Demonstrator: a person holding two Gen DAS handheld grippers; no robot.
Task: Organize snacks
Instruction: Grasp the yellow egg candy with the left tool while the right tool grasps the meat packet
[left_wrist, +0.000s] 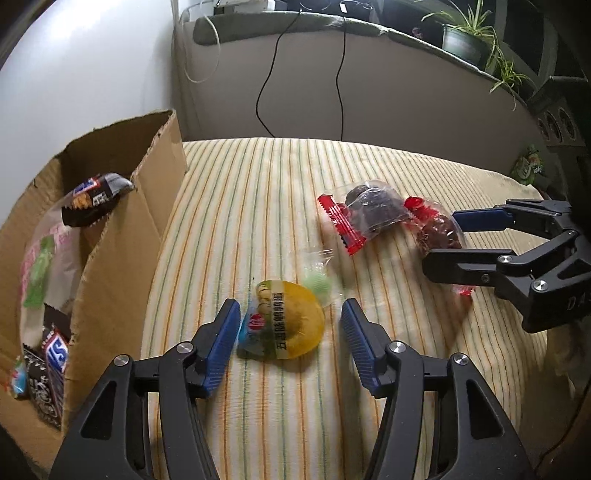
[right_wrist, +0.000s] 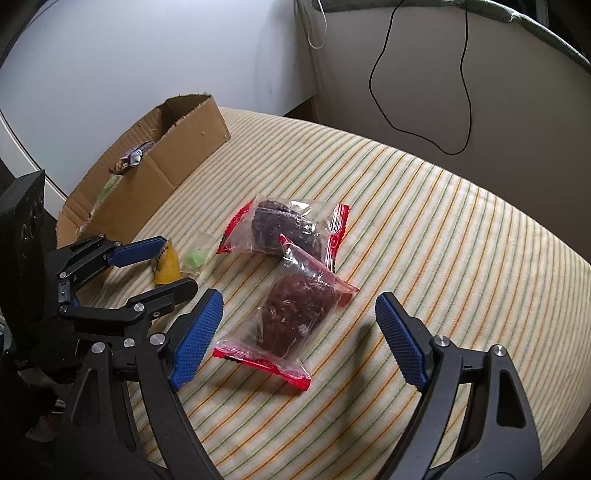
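My left gripper (left_wrist: 290, 334) is open, its blue pads on either side of a yellow round snack packet (left_wrist: 286, 325) on the striped cloth; the packet also shows in the right wrist view (right_wrist: 167, 267). A small green candy in clear wrap (left_wrist: 318, 283) lies just behind it. Two clear red-edged packets of dark snacks lie further right: the far one (right_wrist: 286, 227) and the near one (right_wrist: 291, 314). My right gripper (right_wrist: 299, 338) is open, its pads either side of the near packet. A cardboard box (left_wrist: 122, 236) at the left holds several snacks.
The striped cloth (left_wrist: 258, 192) covers a rounded table. A white wall and a beige panel with hanging black cables (left_wrist: 267, 81) stand behind. Potted plants (left_wrist: 469, 33) sit on the ledge at the back right. A green packet (left_wrist: 529, 168) lies at the table's far right edge.
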